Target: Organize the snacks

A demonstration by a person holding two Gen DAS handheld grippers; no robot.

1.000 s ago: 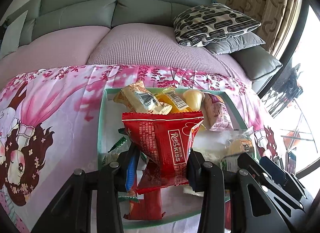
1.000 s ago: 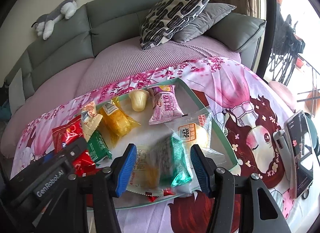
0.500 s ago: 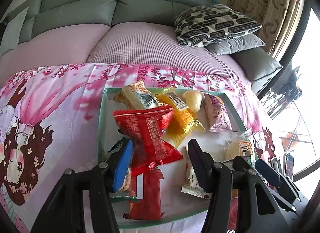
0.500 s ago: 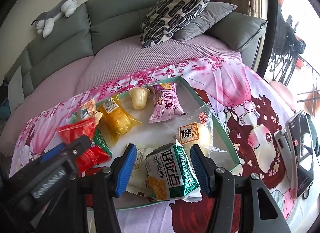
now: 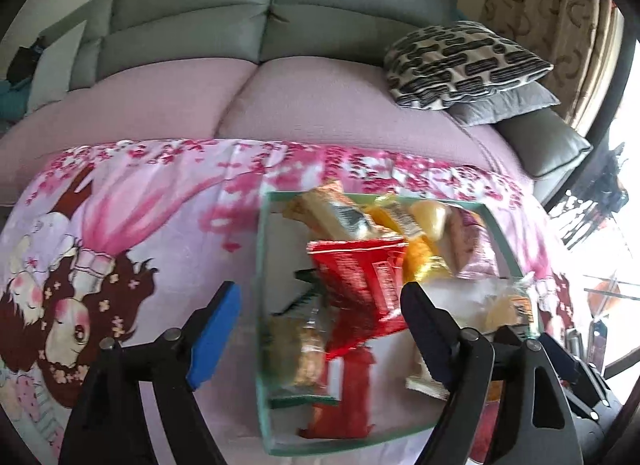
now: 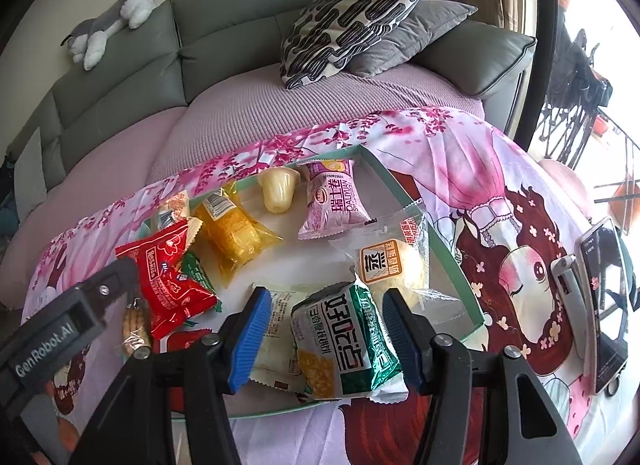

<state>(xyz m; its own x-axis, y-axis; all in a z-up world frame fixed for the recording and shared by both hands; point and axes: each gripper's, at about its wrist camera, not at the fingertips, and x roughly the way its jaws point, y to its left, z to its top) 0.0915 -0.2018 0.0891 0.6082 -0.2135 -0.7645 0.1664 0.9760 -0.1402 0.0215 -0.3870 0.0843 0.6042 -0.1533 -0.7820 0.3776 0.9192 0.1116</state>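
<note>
With the red foil snack packet (image 5: 360,285) released at 12 o'clock in the mint-green rectangular tray (image 5: 260,265), the left claw (image 5: 320,329), just opening, gapes wide and empty, so next: select another packet.

Your left gripper (image 5: 320,317), jaws just opened wide, hovers over the green-rimmed tray (image 5: 262,305); a red snack packet (image 5: 360,285) lies loose between them, untouched.
</note>
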